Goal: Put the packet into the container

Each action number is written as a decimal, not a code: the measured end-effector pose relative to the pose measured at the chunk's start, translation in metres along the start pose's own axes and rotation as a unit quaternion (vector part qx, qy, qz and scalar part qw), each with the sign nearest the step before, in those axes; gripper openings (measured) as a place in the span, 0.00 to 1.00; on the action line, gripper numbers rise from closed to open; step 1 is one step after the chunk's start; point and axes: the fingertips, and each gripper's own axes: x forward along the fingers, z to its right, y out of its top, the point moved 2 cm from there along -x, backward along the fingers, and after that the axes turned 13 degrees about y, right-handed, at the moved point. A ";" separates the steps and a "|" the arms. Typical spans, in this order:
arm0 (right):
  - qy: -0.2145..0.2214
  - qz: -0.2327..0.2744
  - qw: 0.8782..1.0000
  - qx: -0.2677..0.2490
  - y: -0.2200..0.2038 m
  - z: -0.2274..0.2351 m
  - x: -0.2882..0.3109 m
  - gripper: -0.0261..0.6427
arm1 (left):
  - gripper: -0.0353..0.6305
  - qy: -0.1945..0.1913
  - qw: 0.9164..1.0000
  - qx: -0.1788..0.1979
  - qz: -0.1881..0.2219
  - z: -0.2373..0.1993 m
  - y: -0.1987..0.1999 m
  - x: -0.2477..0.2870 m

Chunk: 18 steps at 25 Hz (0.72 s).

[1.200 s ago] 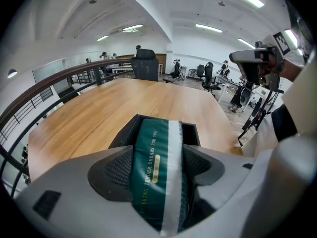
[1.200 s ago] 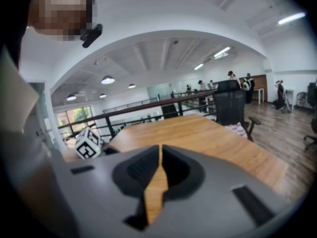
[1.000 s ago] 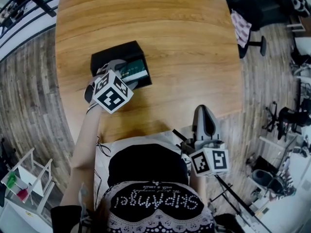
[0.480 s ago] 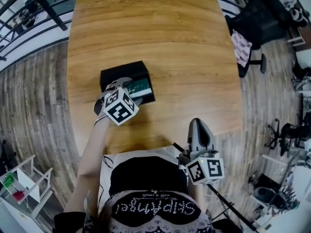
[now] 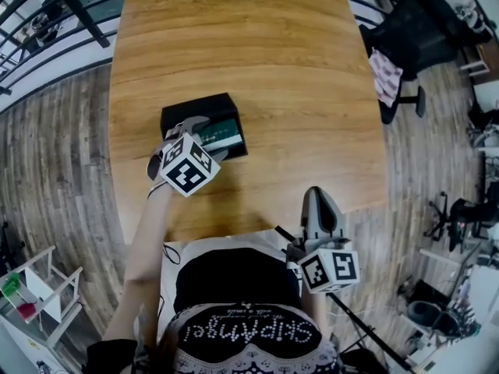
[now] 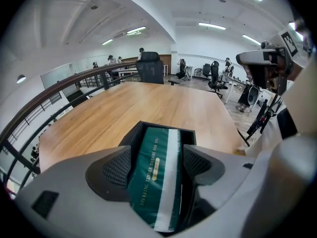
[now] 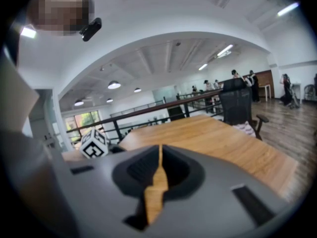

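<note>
Green with gold lettering, the packet [image 6: 153, 177] is lying with its far end inside the black container [image 5: 191, 113] and its near end between the jaws of the left gripper [image 5: 204, 137]. The jaws are standing narrow, their ribbed pads [image 6: 118, 168] pressing close against the packet's two long sides, so the gripper is still holding it, not letting it drop.

Very little is changing. Over the last second the head view itself is shifting, but the left gripper, the packet and the container are keeping almost the same relation to each other: the marker cube is staying at the container's near left corner, and the green strip is showing in the container's right part just as before. The container is not sliding on the wooden table [image 5: 296, 68] either, as far as I can tell. The right gripper [image 5: 320, 202] is remaining at the table's near edge, well apart from the work, with its jaws together and nothing between them — only a thin slit of table is showing through.

My reading is that the carrying is finishing and the placing is settling — the packet is already in the container, and what is remaining is opening the left jaws and drawing the gripper back toward the near side. One risk, as a judgement, is the pads dragging the packet back out if the jaws are opening too little.
</note>
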 end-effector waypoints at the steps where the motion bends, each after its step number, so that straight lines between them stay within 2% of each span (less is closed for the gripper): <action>1: 0.000 0.000 1.000 0.000 0.000 -0.001 0.000 0.10 | 0.57 0.003 1.000 0.001 0.000 -0.001 0.000 -0.002; 5: -0.001 0.005 1.000 -0.002 0.001 -0.005 -0.003 0.10 | 0.57 0.006 1.000 -0.012 0.009 -0.006 0.000 -0.010; 9: -0.006 0.012 1.000 -0.003 0.000 -0.009 -0.006 0.10 | 0.54 0.017 0.999 -0.029 0.039 -0.012 0.005 -0.017; 11: -0.010 0.014 1.000 -0.003 0.000 -0.012 -0.008 0.10 | 0.43 0.030 0.997 -0.043 0.060 -0.019 0.009 -0.022; 13: -0.015 0.017 1.000 -0.003 -0.001 -0.015 -0.010 0.10 | 0.39 0.042 0.994 -0.056 0.081 -0.026 0.014 -0.028; 18: -0.026 0.026 0.999 0.000 -0.005 -0.024 -0.018 0.10 | 0.18 0.084 0.987 -0.068 0.123 -0.042 0.021 -0.043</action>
